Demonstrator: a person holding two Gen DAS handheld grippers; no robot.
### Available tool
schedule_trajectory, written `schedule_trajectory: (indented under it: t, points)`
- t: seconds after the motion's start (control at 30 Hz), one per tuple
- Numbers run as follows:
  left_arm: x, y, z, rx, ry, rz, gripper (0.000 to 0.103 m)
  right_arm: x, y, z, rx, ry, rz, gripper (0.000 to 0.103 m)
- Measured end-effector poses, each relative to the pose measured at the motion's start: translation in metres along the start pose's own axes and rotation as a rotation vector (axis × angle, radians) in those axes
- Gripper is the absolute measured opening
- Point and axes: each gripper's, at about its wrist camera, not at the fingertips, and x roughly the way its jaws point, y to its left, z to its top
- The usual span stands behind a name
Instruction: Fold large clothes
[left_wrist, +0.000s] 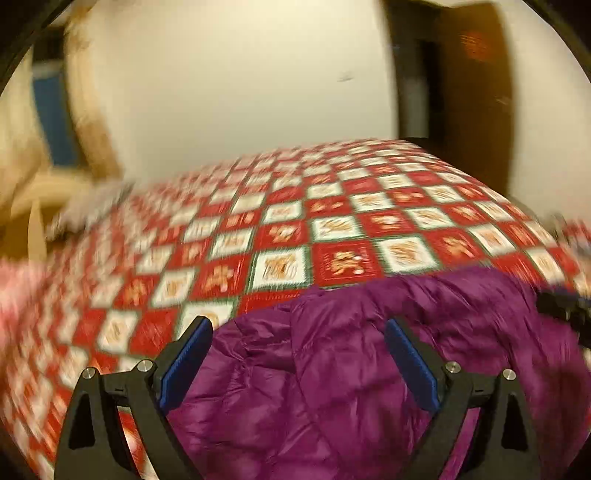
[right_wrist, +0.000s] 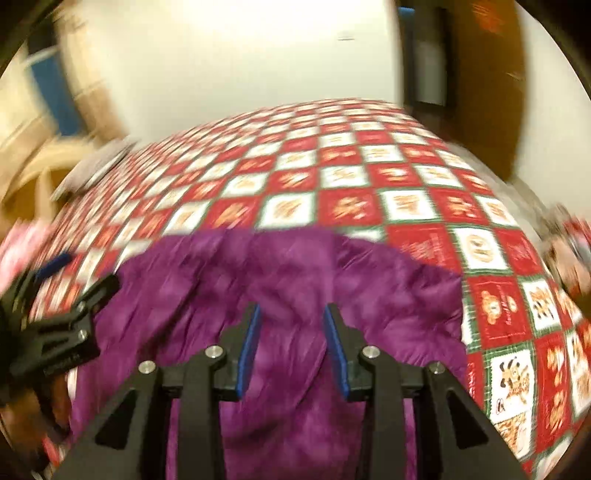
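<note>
A purple puffer jacket (left_wrist: 332, 369) lies crumpled on a table covered by a red and white checked cloth (left_wrist: 280, 221). My left gripper (left_wrist: 298, 325) hovers over the jacket's left part, jaws wide open and empty. In the right wrist view the jacket (right_wrist: 288, 280) fills the near middle. My right gripper (right_wrist: 291, 314) is above it, jaws partly open, nothing between the blue pads (right_wrist: 248, 350). The left gripper also shows in the right wrist view (right_wrist: 62, 295) at the jacket's left edge. Both views are motion-blurred.
A pale wall (left_wrist: 240, 92) stands behind the table, with a dark wooden door (left_wrist: 476, 92) at the right. A cream chair (left_wrist: 40, 199) sits at the far left. Something pink (right_wrist: 18, 243) lies at the table's left edge. Blurred items lie at the right edge (right_wrist: 565, 243).
</note>
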Motion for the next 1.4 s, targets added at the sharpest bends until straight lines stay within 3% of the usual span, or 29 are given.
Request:
schedule_trajectory:
  t: [0.13, 0.3, 0.4, 1.4]
  points:
    - [0.044, 0.001, 0.002, -0.128, 0.08, -0.011, 0.095, 0.037, 0.008, 0.01, 0.031, -0.03, -0.036, 0.039]
    - [0.089, -0.005, -0.021, -0.145, 0.165, 0.022, 0.095, 0.078, 0.01, 0.001, -0.004, 0.0, -0.06, 0.039]
    - [0.103, -0.003, -0.038, -0.177, 0.195, -0.013, 0.095, 0.096, 0.0, -0.013, 0.014, 0.041, -0.052, 0.039]
    - [0.111, -0.012, -0.042, -0.137, 0.206, 0.029, 0.098, 0.11, 0.0, -0.021, 0.014, 0.04, -0.047, 0.04]
